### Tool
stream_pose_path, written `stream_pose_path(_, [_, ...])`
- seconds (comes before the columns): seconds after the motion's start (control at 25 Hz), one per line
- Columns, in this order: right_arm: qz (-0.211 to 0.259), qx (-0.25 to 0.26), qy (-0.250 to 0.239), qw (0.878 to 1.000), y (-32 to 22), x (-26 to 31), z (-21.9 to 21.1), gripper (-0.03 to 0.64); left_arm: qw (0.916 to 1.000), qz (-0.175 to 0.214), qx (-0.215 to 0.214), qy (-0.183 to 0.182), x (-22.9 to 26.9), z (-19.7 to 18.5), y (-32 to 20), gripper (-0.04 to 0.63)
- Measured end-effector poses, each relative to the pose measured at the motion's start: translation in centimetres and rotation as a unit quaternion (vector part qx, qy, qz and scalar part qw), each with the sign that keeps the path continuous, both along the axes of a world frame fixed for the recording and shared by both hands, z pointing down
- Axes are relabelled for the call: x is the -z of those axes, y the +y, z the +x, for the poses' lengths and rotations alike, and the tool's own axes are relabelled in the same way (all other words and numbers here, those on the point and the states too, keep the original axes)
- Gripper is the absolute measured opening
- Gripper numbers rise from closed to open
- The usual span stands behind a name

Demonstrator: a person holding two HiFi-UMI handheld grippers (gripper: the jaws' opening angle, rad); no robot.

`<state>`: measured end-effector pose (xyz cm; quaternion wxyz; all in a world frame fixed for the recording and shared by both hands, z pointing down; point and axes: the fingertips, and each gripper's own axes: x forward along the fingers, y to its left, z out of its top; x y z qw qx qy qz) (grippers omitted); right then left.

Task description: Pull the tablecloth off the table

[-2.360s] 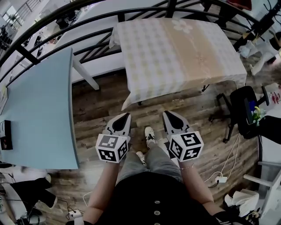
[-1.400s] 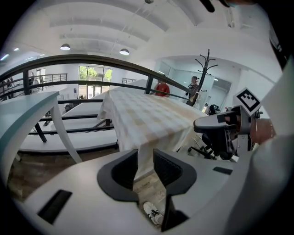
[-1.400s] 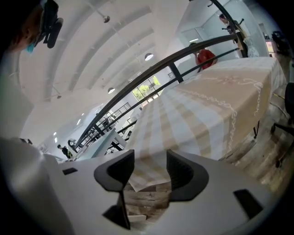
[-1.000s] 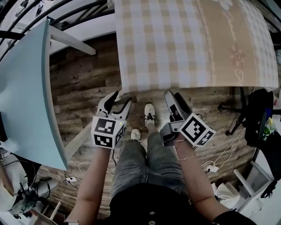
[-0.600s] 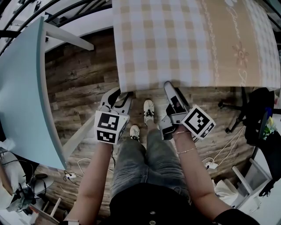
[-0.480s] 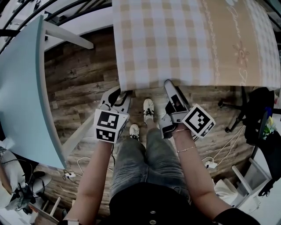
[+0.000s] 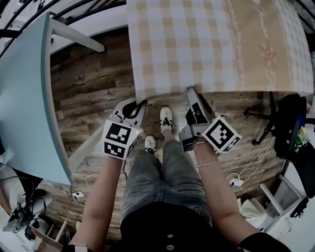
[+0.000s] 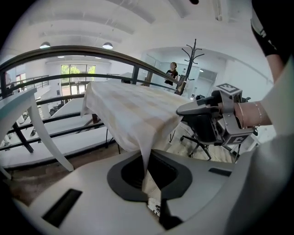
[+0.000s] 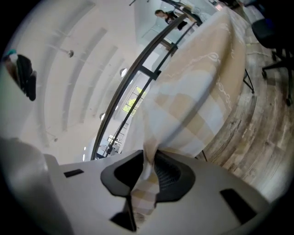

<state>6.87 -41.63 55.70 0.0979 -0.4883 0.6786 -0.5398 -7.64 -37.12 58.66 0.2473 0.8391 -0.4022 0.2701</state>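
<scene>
The beige and white checked tablecloth (image 7: 206, 44) covers the table ahead, its near hem hanging toward me. My left gripper (image 7: 139, 104) is at the hem's left corner, shut on a fold of the cloth (image 8: 133, 114), which runs down between the jaws (image 8: 148, 160). My right gripper (image 7: 191, 91) is at the hem further right. Its jaws are closing, with a bunched strip of the cloth (image 9: 197, 105) caught between them (image 9: 148, 158). The table itself is hidden under the cloth.
A light blue table (image 7: 24, 98) stands close on the left. A black office chair (image 7: 288, 123) is at the right, with cables (image 7: 236, 184) on the wooden floor. A dark railing (image 7: 74, 10) runs behind. My shoes (image 7: 166, 118) stand just before the hem.
Both grippers have gone from open below the hem to closed on the cloth's edge. The left closed first, then the right.
</scene>
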Motion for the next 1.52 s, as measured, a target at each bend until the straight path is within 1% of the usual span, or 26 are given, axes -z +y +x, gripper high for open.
stream_pose_path(0.08, [0.009, 0.008, 0.024, 1.0, 0.6, 0.2, 0.2, 0.058, 1.0, 0.005, -0.005, 0.001, 0.4, 0.3, 1.0, 0.017])
stream_pose_path(0.2, [0.013, 0.007, 0.029, 0.999, 2.0, 0.5, 0.7, 0.037, 0.9999, 0.007, -0.008, 0.007, 1.0, 0.7, 2.6, 0.017])
stream_pose_path(0.4, [0.013, -0.003, 0.033, 0.999, 4.1, 0.8, 1.5, 0.032, 0.9994, 0.008, -0.032, 0.013, 1.7, 1.6, 4.9, 0.017])
stream_pose_path(0.56, [0.015, -0.003, 0.044, 0.999, 6.1, 1.1, 1.7, 0.03, 0.9991, 0.007, -0.035, 0.024, 2.2, 1.7, 6.9, 0.017])
stream_pose_path(0.64, [0.021, 0.001, 0.052, 0.998, 7.6, 1.5, 1.9, 0.028, 0.9987, 0.011, -0.033, 0.036, 2.9, 1.5, 8.1, 0.017])
stream_pose_path(0.76, [0.033, -0.006, 0.056, 0.998, 9.3, 2.2, 2.3, 0.028, 0.9977, 0.021, -0.044, 0.047, 3.9, 1.8, 9.7, 0.017])
stream_pose_path(1.12, [0.057, -0.033, 0.047, 0.997, 14.0, 4.5, 1.4, 0.026, 0.995, 0.032, -0.068, 0.066, 5.5, 1.1, 14.7, 0.016])
stream_pose_path(1.28, [0.068, -0.039, 0.057, 0.995, 16.5, 5.2, 0.7, 0.026, 0.9937, 0.035, -0.071, 0.08, 6.1, 0.4, 17.3, 0.017])
stream_pose_path(1.4, [0.075, -0.049, 0.05, 0.995, 18.4, 5.9, 0.5, 0.026, 0.9928, 0.045, -0.078, 0.079, 6.7, 0.2, 18.9, 0.017])
stream_pose_path(1.52, [0.083, -0.049, 0.044, 0.994, 19.9, 7.4, 0.3, 0.026, 0.9927, 0.053, -0.075, 0.078, 7.8, 0.1, 20.2, 0.016])
